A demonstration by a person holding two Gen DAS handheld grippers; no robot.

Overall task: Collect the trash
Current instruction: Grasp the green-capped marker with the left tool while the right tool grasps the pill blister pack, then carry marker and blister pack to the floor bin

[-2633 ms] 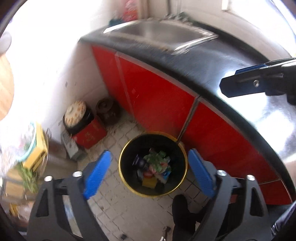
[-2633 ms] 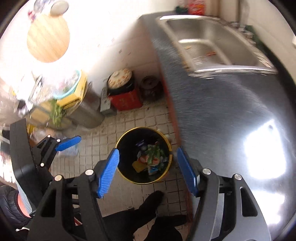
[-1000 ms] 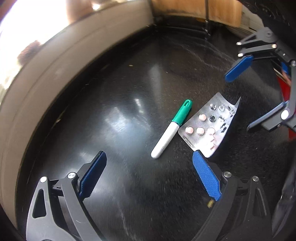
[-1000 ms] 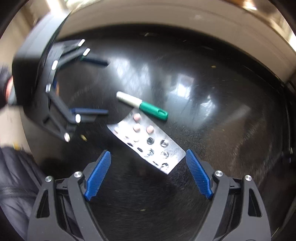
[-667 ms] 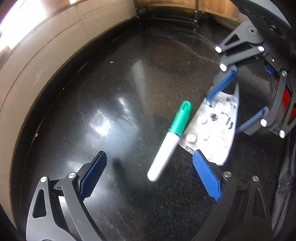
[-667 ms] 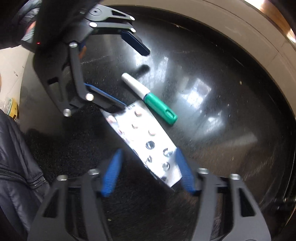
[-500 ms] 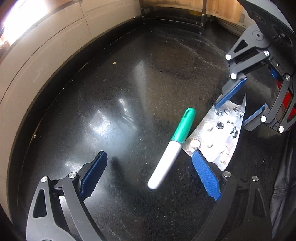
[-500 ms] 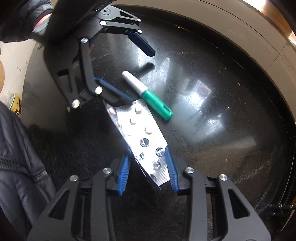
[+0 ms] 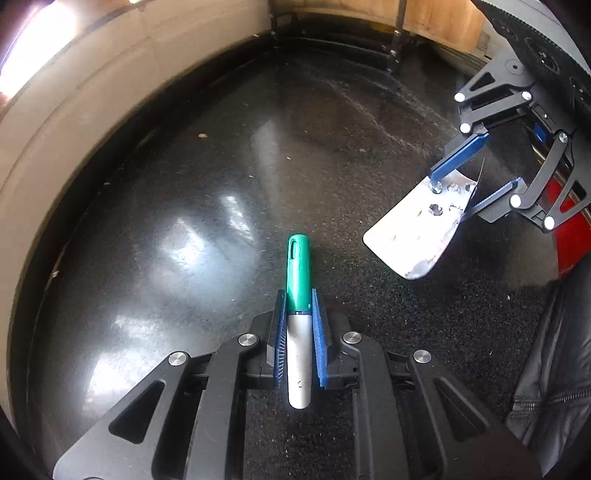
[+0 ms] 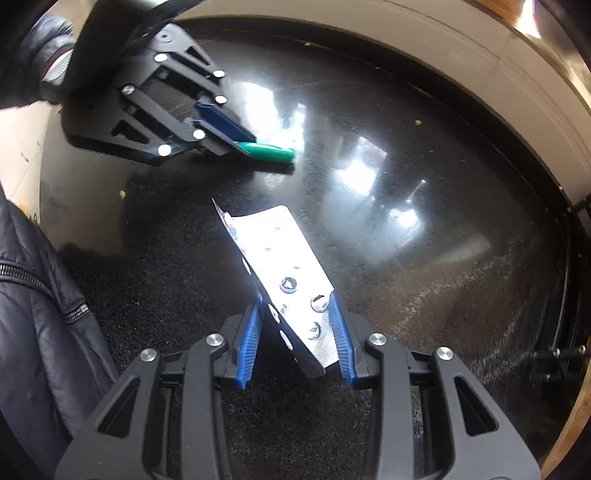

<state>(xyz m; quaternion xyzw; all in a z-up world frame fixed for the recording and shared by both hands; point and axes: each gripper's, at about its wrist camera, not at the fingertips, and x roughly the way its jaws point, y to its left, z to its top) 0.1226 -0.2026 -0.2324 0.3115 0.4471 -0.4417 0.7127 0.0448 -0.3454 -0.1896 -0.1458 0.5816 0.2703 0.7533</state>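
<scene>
A marker with a green cap and white barrel (image 9: 298, 269) is clamped lengthwise between the blue pads of my left gripper (image 9: 298, 299), cap pointing forward over the black countertop (image 9: 184, 184). To its right, my right gripper (image 9: 452, 192) is shut on one end of a silver blister pack (image 9: 413, 229). The right wrist view shows the blister pack (image 10: 273, 243) tilted up off the counter, held across its width by my right gripper (image 10: 294, 301). Farther back there, my left gripper (image 10: 243, 142) holds the marker (image 10: 273, 152).
A pale wall ledge (image 9: 92, 74) curves along the back of the counter, with a wooden board (image 9: 436, 26) at the far end. A red cabinet front (image 9: 569, 240) shows past the counter edge. A person's black jacket (image 10: 33, 295) is close on the near side.
My left jaws have closed on the marker, now lined up between the pads. The right gripper, shut on the blister pack, has lifted it and drawn it away from the marker.
</scene>
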